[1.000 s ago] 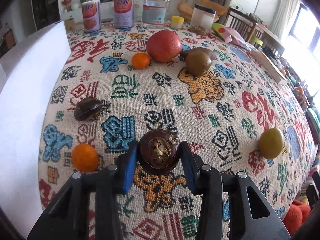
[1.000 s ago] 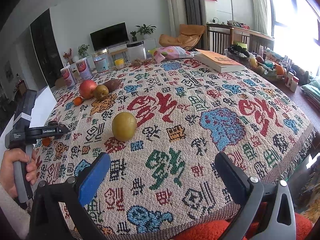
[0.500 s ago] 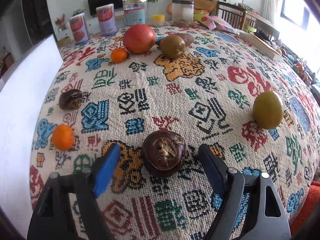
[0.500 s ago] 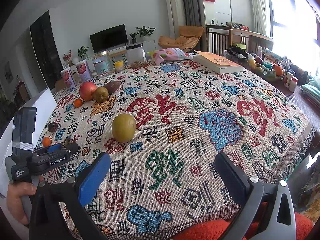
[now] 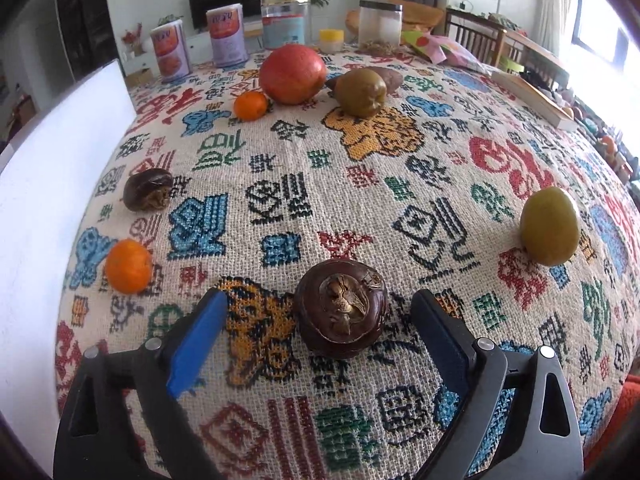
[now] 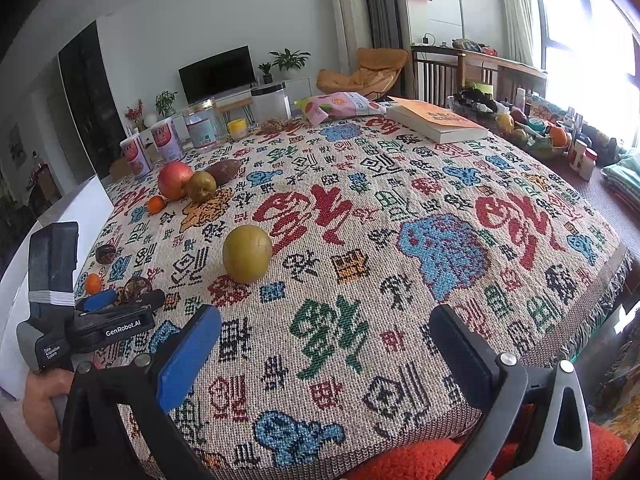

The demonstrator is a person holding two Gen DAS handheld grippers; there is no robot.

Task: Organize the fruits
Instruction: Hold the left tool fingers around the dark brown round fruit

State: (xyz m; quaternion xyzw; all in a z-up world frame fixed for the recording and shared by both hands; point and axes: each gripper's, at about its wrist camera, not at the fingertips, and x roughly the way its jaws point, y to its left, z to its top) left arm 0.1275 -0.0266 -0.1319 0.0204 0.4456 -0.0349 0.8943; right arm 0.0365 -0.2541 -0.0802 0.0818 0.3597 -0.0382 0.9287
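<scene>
A dark brown round fruit [image 5: 343, 314] rests on the patterned tablecloth [image 5: 320, 184] between the blue pads of my left gripper [image 5: 318, 300]. The jaws are opening and neither pad touches it. A second brown fruit [image 5: 147, 190] and a small orange [image 5: 128, 266] lie to its left. A yellow-green fruit [image 5: 550, 226] sits to the right. At the back are a red fruit [image 5: 292, 74], another small orange [image 5: 250, 106], a brownish pear [image 5: 360, 92] and a sweet potato [image 5: 390, 78]. My right gripper [image 6: 324, 316] hangs open over the cloth's near edge, holding nothing.
Cans [image 5: 170, 54], jars [image 5: 380, 20] and a small yellow tub [image 5: 331, 39] line the far edge. A book [image 6: 436, 122] and a snack bag [image 6: 344, 105] lie at the back right. A white board [image 5: 36, 200] borders the table's left side.
The left jaws have spread away from the brown fruit, which now lies free on the cloth. The left gripper shifted nearer the yellow-green fruit and sank a little. The right gripper stayed still.
</scene>
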